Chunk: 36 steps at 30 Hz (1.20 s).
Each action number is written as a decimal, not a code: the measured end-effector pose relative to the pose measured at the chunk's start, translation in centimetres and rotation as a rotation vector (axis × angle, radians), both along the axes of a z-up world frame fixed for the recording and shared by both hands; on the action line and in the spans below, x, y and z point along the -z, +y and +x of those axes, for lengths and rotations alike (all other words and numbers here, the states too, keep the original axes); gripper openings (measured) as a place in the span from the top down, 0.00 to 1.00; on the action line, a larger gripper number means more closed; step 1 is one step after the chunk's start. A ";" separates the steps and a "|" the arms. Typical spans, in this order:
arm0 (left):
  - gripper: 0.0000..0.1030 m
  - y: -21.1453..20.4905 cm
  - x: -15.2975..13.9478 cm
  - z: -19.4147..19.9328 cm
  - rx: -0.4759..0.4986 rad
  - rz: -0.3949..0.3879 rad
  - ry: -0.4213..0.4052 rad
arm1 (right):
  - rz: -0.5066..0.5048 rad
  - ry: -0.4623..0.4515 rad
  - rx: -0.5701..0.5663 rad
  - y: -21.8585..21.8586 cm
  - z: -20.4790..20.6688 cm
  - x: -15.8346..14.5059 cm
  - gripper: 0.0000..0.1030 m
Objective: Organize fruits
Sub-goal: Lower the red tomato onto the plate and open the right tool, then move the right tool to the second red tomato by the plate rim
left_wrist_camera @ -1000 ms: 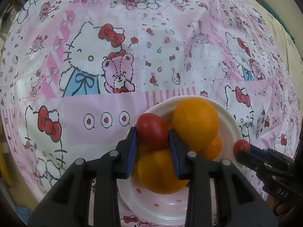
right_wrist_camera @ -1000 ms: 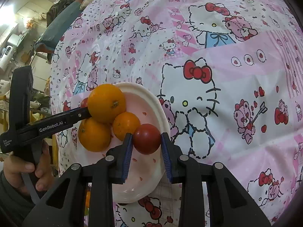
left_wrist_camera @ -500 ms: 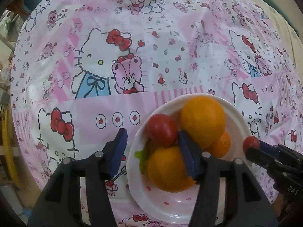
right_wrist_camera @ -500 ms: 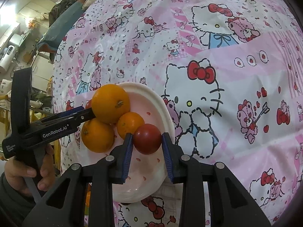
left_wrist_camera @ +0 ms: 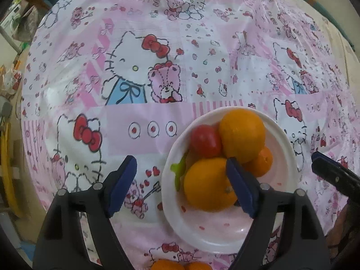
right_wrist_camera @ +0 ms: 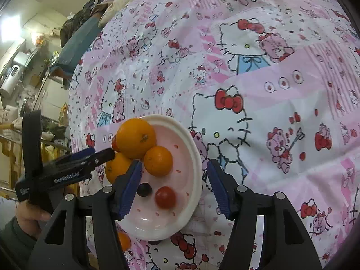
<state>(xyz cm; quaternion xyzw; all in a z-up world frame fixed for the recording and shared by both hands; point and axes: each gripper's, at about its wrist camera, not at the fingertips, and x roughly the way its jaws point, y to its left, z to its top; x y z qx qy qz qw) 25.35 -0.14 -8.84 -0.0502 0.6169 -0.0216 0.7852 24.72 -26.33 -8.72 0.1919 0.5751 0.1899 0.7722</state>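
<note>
One white plate holds three oranges: a large one on top, a smaller one beside it, and a third partly hidden behind a gripper. Two red tomatoes share the plate, one lying alone on its floor, the other wedged against the top orange. One small dark fruit, its kind unclear, lies near the lone tomato, and one green leafy piece shows at the pile's edge. Off the plate, two more oranges peek in at the left view's bottom edge. One patterned cloth covers the bench. Two grippers are present, left and right.
</note>
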 end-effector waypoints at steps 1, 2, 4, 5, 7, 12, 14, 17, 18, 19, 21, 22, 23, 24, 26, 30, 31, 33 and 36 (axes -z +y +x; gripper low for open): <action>0.23 0.1 -0.2 -0.1 -0.004 -0.003 -0.003 | 0.006 0.000 0.005 -0.2 0.0 -0.1 0.39; 0.23 0.3 -0.5 -0.4 -0.010 -0.008 -0.010 | 0.011 -0.002 0.010 -0.4 -0.1 -0.3 0.39; 0.23 0.6 -1.1 -0.8 -0.017 -0.011 -0.024 | 0.017 -0.010 0.013 -0.6 -0.2 -0.7 0.39; 0.23 0.8 -1.4 -1.1 -0.021 -0.012 -0.033 | 0.019 -0.014 0.015 -0.7 -0.3 -0.9 0.39; 0.23 1.2 -1.8 -1.7 -0.030 -0.014 -0.043 | 0.028 -0.023 0.021 -0.8 -0.5 -1.3 0.39; 0.23 2.1 -2.5 -3.0 -0.063 -0.023 -0.046 | 0.033 -0.035 0.027 -1.1 -1.1 -1.9 0.39; 0.23 2.3 -2.8 -3.8 -0.069 -0.022 -0.053 | 0.031 -0.037 0.032 -1.3 -1.5 -2.1 0.39; 0.23 2.3 -3.0 -4.8 -0.069 -0.023 -0.057 | 0.033 -0.036 0.040 -1.5 -2.0 -2.3 0.39; 0.23 2.2 -3.0 -5.1 -0.068 -0.024 -0.057 | 0.032 -0.035 0.040 -1.6 -2.2 -2.3 0.39; 0.23 2.2 -3.0 -5.6 -0.067 -0.027 -0.058 | 0.028 -0.034 0.041 -1.6 -2.5 -2.4 0.39; 0.23 2.1 -3.0 -6.3 -0.067 -0.027 -0.057 | 0.016 -0.026 0.041 -1.5 -3.1 -2.3 0.39; 0.23 2.0 -3.0 -6.8 -0.068 -0.029 -0.055 | 0.007 -0.019 0.042 -1.5 -3.4 -2.2 0.39; 0.23 2.0 -3.0 -7.4 -0.069 -0.040 -0.053 | -0.010 -0.013 0.047 -1.4 -3.8 -2.1 0.39; 0.23 1.9 -3.0 -7.8 -0.070 -0.048 -0.050 | -0.013 -0.012 0.049 -1.4 -4.0 -2.0 0.39; 0.23 1.8 -3.1 -8.6 -0.072 -0.063 -0.051 | -0.018 -0.012 0.044 -1.2 -4.5 -2.1 0.39; 0.23 1.3 -3.7 -10.1 -0.053 -0.044 -0.076 | -0.042 -0.011 0.043 -1.2 -5.5 -1.9 0.39; 0.23 1.3 -3.9 -10.4 -0.049 -0.036 -0.082 | -0.034 0.001 0.050 -1.3 -5.9 -1.7 0.39; 0.23 1.4 -4.1 -11.1 -0.054 -0.030 -0.092 | -0.024 0.018 0.049 -1.1 -6.5 -1.5 0.39; 0.23 1.9 -4.2 -12.0 -0.077 -0.027 -0.093 | -0.038 0.059 0.007 0.2 -7.8 -0.4 0.39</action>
